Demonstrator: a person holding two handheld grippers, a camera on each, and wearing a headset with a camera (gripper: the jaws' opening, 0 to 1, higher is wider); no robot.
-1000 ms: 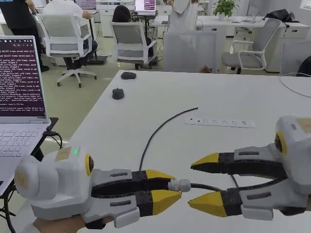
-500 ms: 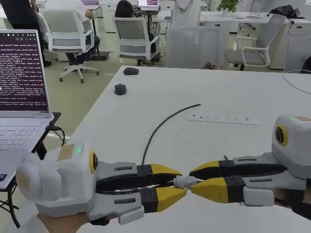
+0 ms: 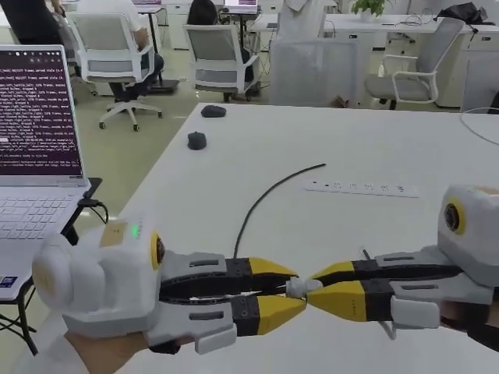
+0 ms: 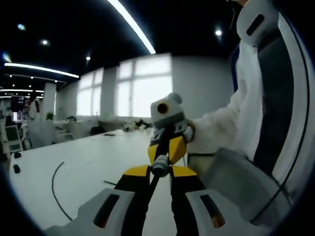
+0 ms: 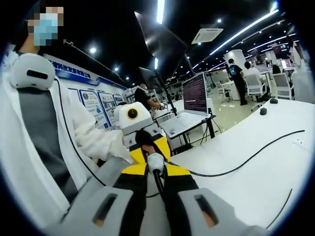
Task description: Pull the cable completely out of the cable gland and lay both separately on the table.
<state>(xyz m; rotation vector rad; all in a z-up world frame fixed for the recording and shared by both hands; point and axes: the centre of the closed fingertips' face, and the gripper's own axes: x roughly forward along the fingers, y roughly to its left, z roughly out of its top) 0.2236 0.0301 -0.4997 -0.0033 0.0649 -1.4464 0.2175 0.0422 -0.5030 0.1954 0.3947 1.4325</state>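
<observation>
2 opposed grips: my left gripper (image 3: 287,296) clamps the cable gland (image 3: 296,287), right gripper (image 3: 315,287) pinches the cable (image 3: 265,195) beside it (for the pull).

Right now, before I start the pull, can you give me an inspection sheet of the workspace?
Surface: white table, smooth top.
Job's things: cable gland held above the table between both grippers; black cable in it, long end lying across the table.
Clutter: power strip; two mice near the far left edge.
Grippers: left gripper shut on the cable gland; right gripper shut on the cable beside it, tips facing.
Cables: dark lead hanging beside the laptop.
Surroundings: open laptop at left; office chairs beyond.
</observation>
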